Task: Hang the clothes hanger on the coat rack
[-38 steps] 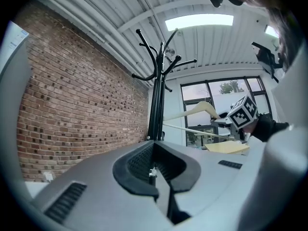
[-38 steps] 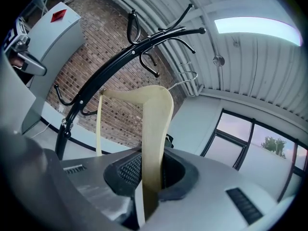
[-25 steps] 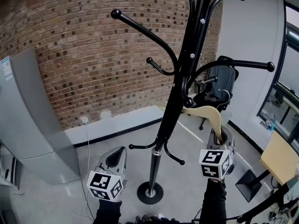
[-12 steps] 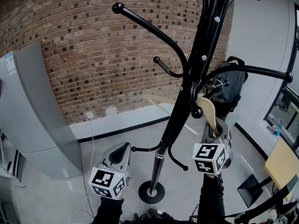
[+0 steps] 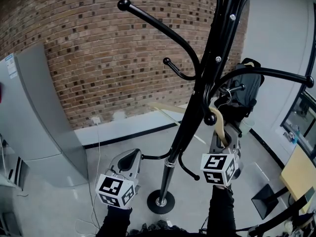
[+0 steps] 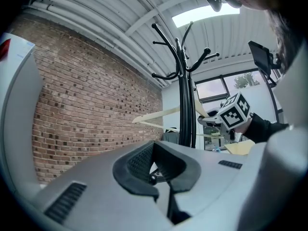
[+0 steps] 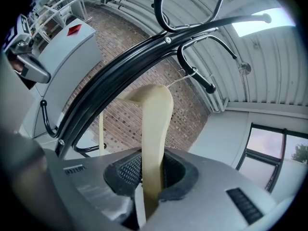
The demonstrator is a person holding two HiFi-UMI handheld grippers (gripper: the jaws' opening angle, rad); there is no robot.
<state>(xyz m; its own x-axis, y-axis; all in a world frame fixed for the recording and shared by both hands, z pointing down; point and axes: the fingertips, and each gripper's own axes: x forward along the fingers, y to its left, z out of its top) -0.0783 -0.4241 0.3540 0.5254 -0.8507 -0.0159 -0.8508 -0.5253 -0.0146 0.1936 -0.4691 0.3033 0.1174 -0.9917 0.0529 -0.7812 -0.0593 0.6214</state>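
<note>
The black coat rack [image 5: 197, 98] rises from its round base [image 5: 160, 201] with curved, ball-tipped arms. A pale wooden hanger [image 5: 220, 125] stands upright beside the pole, and my right gripper [image 5: 220, 143] is shut on its lower end. In the right gripper view the hanger [image 7: 155, 129] runs up from between the pads, and its wire hook [image 7: 186, 76] lies close to a ball-tipped arm [image 7: 198, 76]. I cannot tell whether the hook rests on that arm. My left gripper [image 5: 129, 158] hangs lower left of the pole, shut and holding nothing [image 6: 156, 170].
A grey cabinet [image 5: 34, 117] stands at the left against the brick wall [image 5: 98, 58]. A black office chair [image 5: 247, 88] sits behind the rack. A yellow tabletop [image 5: 301, 167] and a window are at the right. A white cable lies on the floor [image 5: 96, 147].
My right gripper has carried the hanger left, close up against the rack's pole and its lower arm. The left gripper has stayed where it was.
</note>
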